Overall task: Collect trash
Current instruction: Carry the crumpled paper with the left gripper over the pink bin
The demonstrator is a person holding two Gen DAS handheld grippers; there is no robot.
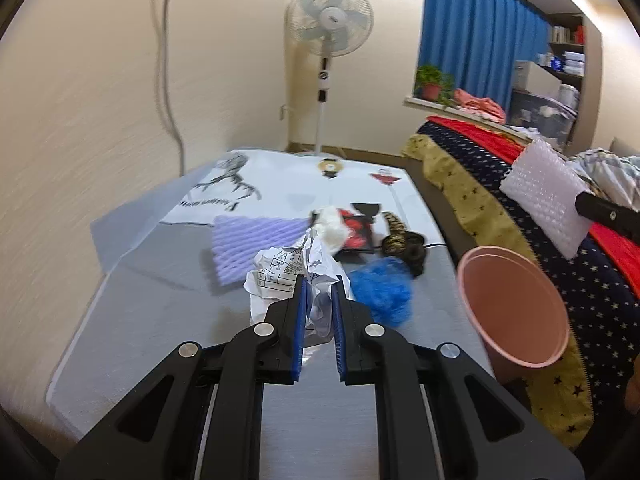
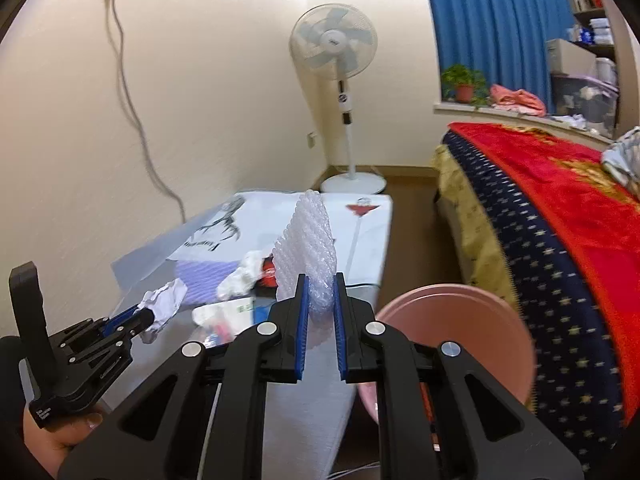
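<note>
My left gripper (image 1: 320,282) is shut on a crumpled white paper (image 1: 284,272) printed with a grid, held above the grey table (image 1: 160,320). In the right wrist view the same left gripper (image 2: 149,314) shows at lower left, with the paper (image 2: 168,300) at its tips. My right gripper (image 2: 320,284) is shut on a sheet of white bubble wrap (image 2: 308,236) that stands upright between the blue pads. That bubble wrap (image 1: 544,200) also appears at the right of the left wrist view. A pink bin (image 1: 516,312) (image 2: 452,340) stands beside the table, below and right of both grippers.
On the table lie a purple foam sheet (image 1: 252,244), a blue crumpled wad (image 1: 384,290), a white tissue (image 1: 332,228), a red-and-black packet (image 1: 360,234) and a dark patterned item (image 1: 400,240). A bed with a starred blanket (image 2: 560,280) borders the right. A standing fan (image 2: 334,48) is at the back.
</note>
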